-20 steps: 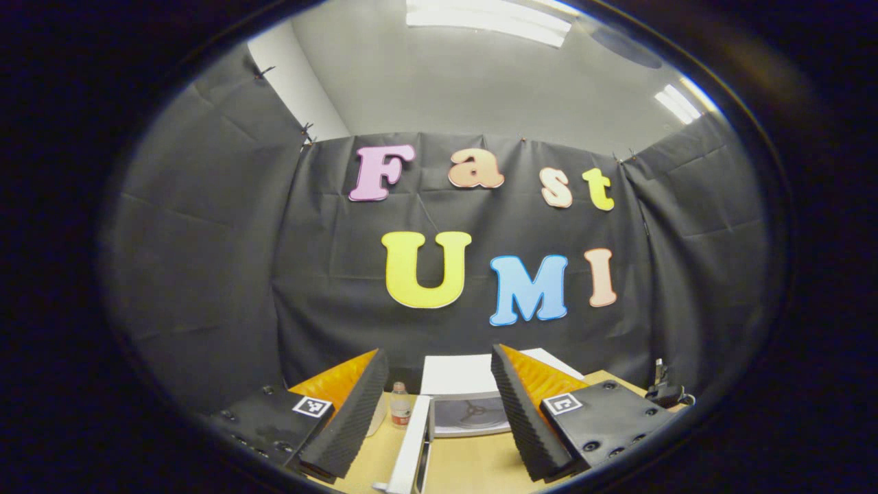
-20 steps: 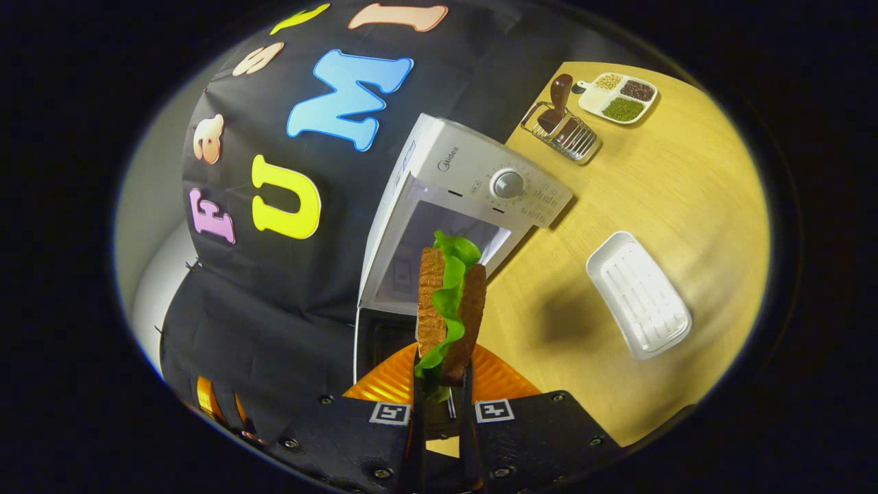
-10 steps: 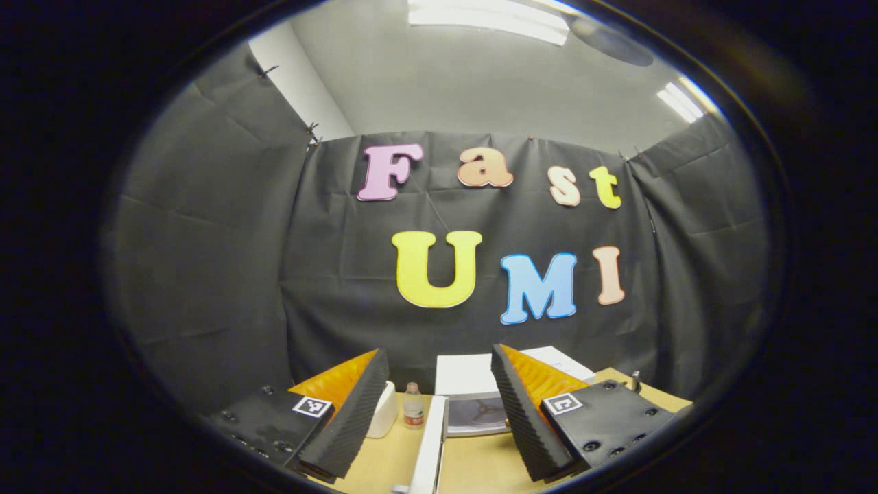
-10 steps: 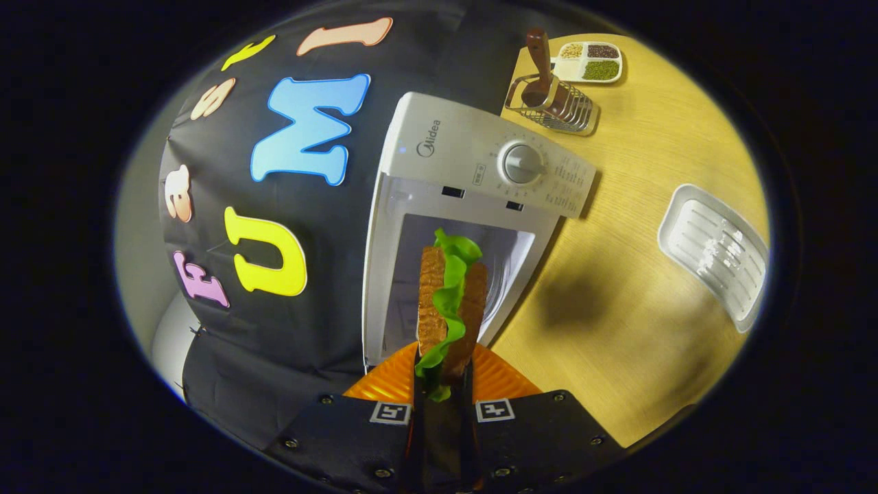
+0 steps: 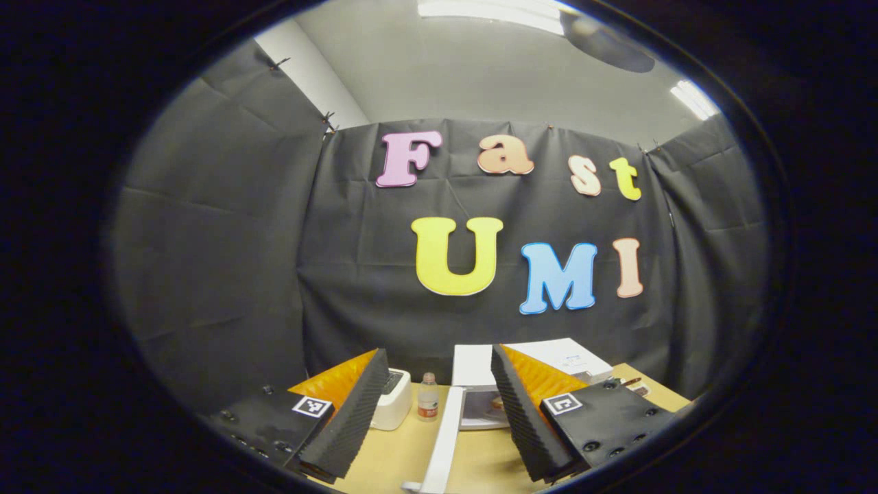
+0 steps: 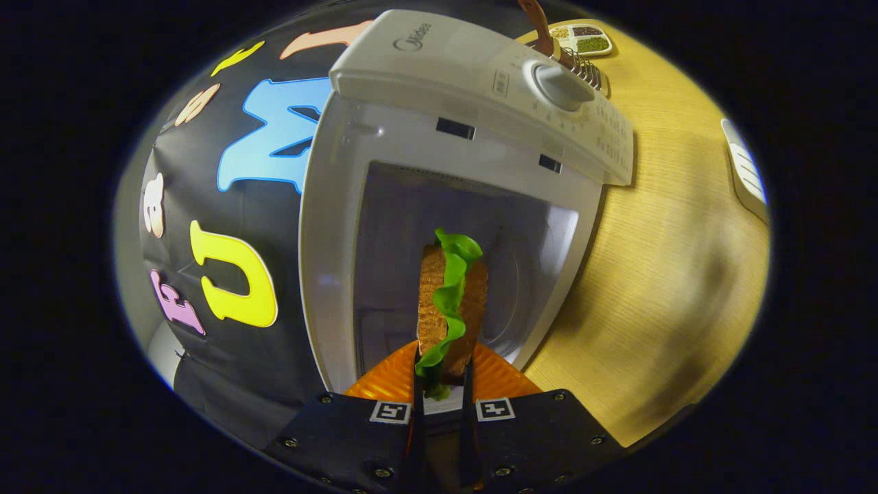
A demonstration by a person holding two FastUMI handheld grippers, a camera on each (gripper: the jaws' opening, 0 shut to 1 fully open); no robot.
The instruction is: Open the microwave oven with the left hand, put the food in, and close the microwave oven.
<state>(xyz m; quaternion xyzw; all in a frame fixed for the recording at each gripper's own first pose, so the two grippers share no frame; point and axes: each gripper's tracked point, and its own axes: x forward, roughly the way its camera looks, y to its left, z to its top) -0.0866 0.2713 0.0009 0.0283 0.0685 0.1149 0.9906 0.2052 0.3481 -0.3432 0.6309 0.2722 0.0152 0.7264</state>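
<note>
A white microwave oven (image 6: 480, 75) stands open, its cavity (image 6: 446, 240) facing my right gripper at close range. My right gripper (image 6: 442, 374) is shut on a sandwich (image 6: 449, 302) of two brown slices with green lettuce, held on edge just before the cavity mouth. In the left gripper view the microwave oven (image 5: 542, 357) sits low behind the fingers, with its open door (image 5: 444, 442) edge-on and swung toward me. My left gripper (image 5: 432, 405) is open and holds nothing, back from the oven and above the wooden table (image 5: 398, 460).
A white box (image 5: 394, 405) and a small bottle (image 5: 428, 398) stand left of the oven door. Behind the oven are a wire rack with a brown handle (image 6: 569, 51) and a divided dish of grains (image 6: 583, 40). A white tray (image 6: 748, 171) lies at the table's right.
My right gripper has carried the sandwich much closer to the oven, whose cavity now looms large. The left gripper view has drifted left, bringing the white box into sight.
</note>
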